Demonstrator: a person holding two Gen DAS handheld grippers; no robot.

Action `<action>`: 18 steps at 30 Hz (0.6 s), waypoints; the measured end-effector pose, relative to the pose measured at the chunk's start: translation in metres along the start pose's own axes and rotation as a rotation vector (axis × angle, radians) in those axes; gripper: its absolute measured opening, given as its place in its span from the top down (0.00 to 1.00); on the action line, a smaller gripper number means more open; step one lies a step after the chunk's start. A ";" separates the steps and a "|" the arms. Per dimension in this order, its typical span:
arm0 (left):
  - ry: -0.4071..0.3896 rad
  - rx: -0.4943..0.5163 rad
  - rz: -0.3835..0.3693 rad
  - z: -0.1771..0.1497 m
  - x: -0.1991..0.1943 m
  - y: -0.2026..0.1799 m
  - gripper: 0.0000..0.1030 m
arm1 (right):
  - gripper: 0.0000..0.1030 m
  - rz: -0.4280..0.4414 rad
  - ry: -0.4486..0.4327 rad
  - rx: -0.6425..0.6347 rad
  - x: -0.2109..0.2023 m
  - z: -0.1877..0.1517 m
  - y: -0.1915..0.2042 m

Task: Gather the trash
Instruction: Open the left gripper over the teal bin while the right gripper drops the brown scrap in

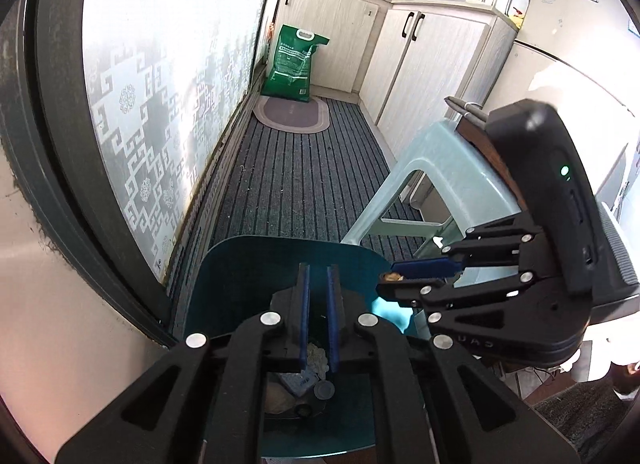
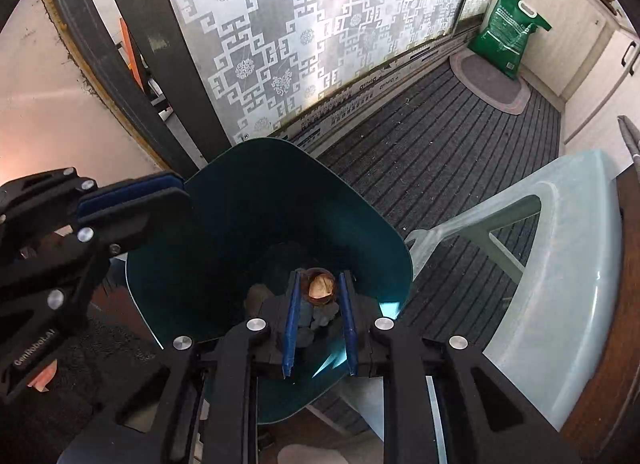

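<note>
Grey striped carpet (image 1: 296, 175) runs the length of this narrow kitchen, hemmed in by a frosted glass door (image 1: 152, 111) with a pale key pattern on one side and cream cabinets (image 1: 424, 75) on the other. At the far end a green sack (image 1: 292, 63) leans against the cabinets behind a small oval mat (image 1: 292, 113). Nearer, a pale green plastic stool (image 1: 452, 167) stands on the carpet, just beside the bin.

Below both grippers sits a teal bin (image 2: 256, 199), its flexible wall flaring up and open at the top. In its bottom lies a small heap of rubbish (image 1: 304, 388): greyish scraps, a dark round cap and some pale bits.

Over the bin's mouth, the right gripper (image 2: 320, 292) points steeply down, its blue-padded jaws clamped on a small brown nut-like piece of trash (image 2: 320, 288), held above the rubbish already inside. From the left wrist view that same piece shows pinched at the fingertips, level with the bin's rim.

Beside it, the left gripper (image 1: 318, 276) hangs over the bin's near edge with its blue pads drawn close together and nothing between them.
</note>
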State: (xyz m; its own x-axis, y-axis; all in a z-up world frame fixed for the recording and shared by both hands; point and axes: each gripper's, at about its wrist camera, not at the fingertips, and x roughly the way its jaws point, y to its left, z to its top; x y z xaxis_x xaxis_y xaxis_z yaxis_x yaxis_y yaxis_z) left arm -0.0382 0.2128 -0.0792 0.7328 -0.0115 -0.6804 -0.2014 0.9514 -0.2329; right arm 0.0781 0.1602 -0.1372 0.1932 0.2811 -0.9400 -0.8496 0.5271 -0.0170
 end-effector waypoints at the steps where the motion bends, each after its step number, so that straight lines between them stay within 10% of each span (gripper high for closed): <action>1: -0.012 0.001 0.001 0.001 -0.003 0.001 0.92 | 0.82 0.002 0.008 0.000 0.003 -0.001 0.000; 18: -0.199 -0.080 -0.034 0.033 -0.045 -0.003 0.92 | 0.69 0.071 0.064 -0.035 0.016 -0.021 0.010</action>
State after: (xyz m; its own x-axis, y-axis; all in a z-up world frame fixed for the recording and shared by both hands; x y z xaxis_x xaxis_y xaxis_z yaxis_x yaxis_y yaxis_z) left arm -0.0486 0.2208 -0.0250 0.8522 0.0251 -0.5226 -0.2192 0.9241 -0.3131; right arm 0.0622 0.1533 -0.1596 0.1016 0.2644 -0.9590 -0.8770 0.4790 0.0391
